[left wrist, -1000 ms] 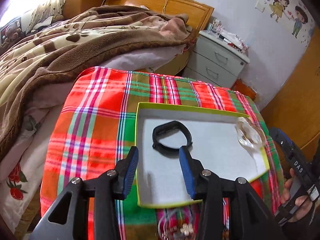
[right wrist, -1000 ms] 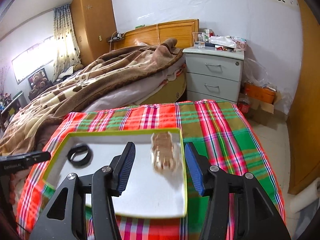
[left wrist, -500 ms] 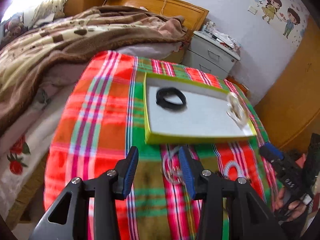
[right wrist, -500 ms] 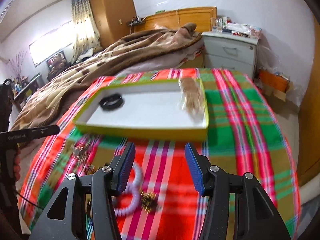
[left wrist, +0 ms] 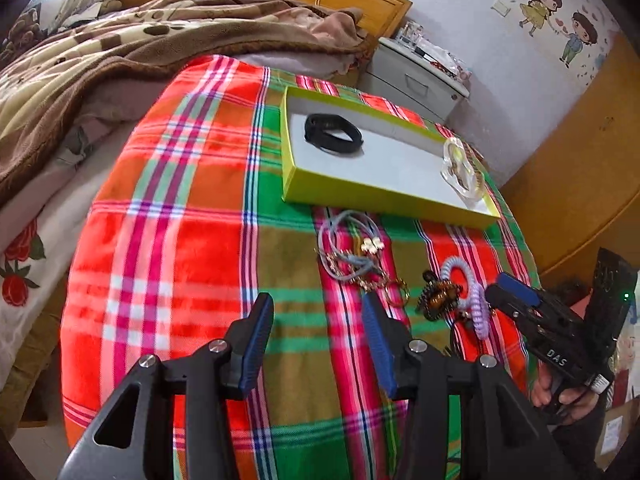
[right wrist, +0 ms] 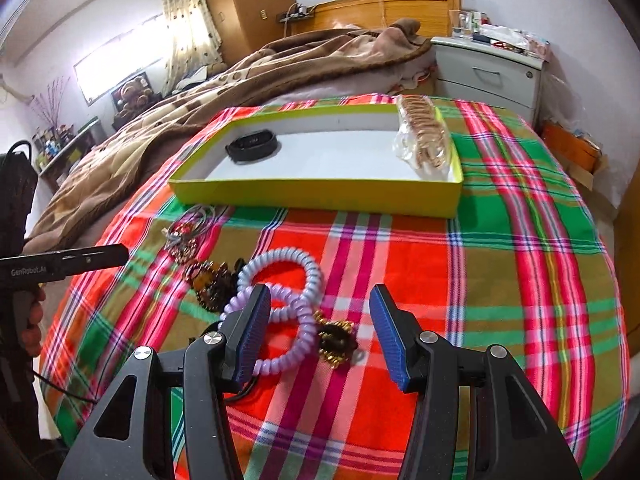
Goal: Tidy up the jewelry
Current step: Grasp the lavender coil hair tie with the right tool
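Note:
A yellow-green box (left wrist: 384, 196) (right wrist: 320, 196) lies on the plaid cloth. It holds a black band (left wrist: 333, 135) (right wrist: 253, 145) and a clear bag of gold beads (left wrist: 464, 168) (right wrist: 424, 136). Loose jewelry lies in front of the box: grey cords with gold charms (left wrist: 352, 252) (right wrist: 188, 228), a brown beaded piece (left wrist: 438, 294) (right wrist: 210, 278), lilac spiral coils (left wrist: 474, 292) (right wrist: 280, 300) and a dark gold-trimmed piece (right wrist: 336, 338). My left gripper (left wrist: 318, 326) is open and empty, just short of the cords. My right gripper (right wrist: 320, 328) is open and empty over the coils.
The plaid cloth (left wrist: 180, 208) covers a small round-edged table. A bed with a brown blanket (left wrist: 120, 52) lies behind and to the left. A grey nightstand (right wrist: 488, 76) stands at the back right. A wooden wardrobe (left wrist: 580, 160) is on the right.
Both grippers have pulled back from above the box toward the table's near side. The loose jewelry in front of the box has come into view. Both stay open.

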The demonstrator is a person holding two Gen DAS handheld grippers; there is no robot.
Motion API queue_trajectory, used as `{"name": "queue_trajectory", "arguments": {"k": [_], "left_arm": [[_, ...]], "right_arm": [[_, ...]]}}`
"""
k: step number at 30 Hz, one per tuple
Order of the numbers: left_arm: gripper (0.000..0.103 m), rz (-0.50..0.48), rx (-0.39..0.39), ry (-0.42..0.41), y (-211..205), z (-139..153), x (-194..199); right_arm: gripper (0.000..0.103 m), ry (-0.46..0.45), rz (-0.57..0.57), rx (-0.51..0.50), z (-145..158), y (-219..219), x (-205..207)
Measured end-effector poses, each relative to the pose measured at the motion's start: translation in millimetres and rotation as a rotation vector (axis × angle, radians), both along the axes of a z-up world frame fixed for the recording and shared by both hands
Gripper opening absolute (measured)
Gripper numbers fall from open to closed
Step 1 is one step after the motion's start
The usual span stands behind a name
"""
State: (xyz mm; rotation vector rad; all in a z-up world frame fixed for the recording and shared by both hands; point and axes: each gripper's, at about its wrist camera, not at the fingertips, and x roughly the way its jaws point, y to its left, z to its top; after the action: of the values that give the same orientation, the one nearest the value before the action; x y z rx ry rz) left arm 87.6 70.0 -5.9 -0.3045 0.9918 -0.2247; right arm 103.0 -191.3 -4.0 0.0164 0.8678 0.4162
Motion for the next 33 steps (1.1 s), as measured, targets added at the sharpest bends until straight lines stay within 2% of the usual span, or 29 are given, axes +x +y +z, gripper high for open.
{"name": "queue_trajectory", "arguments": {"k": [4, 6, 8, 9, 13, 15, 20, 23, 33], "left_arm": [[0.048, -0.017, 0.007, 0.011, -2, -4, -5], [0.048, -0.027, 0.006, 0.016, -3, -5, -6], [0.048, -0.040, -0.004, 0.020, -4, -7, -7], [0.048, -0.044, -0.008, 0.021, -5, -7, -8], [0.048, -0.040, 0.008, 0.024, -7, -7, -9], [0.048, -0.042, 0.010, 0.025, -7, -7, -8], [0.048, -0.030, 0.019, 0.032, -6, -7, -7], [0.048, -0.026, 0.019, 0.040, -5, -9, -6], [0.048, -0.015, 0.009, 0.036, 0, -8, -5]], "right_arm": [[0.051, 0.003, 0.028, -0.023, -2, 7, -2], [0.039, -0.003, 0.042, -0.044, -2, 11, -4], [0.035, -0.017, 0.053, -0.083, -2, 16, -5], [0.028, -0.023, 0.066, -0.099, -1, 19, -6], [0.022, -0.031, 0.100, -0.155, -2, 27, -7], [0.012, -0.037, 0.116, -0.188, -2, 30, -7], [0.010, -0.039, 0.142, -0.245, -1, 36, -7], [0.010, -0.033, 0.117, -0.214, 1, 30, -6], [0.010, 0.001, -0.012, 0.038, 15, -5, 3]]}}
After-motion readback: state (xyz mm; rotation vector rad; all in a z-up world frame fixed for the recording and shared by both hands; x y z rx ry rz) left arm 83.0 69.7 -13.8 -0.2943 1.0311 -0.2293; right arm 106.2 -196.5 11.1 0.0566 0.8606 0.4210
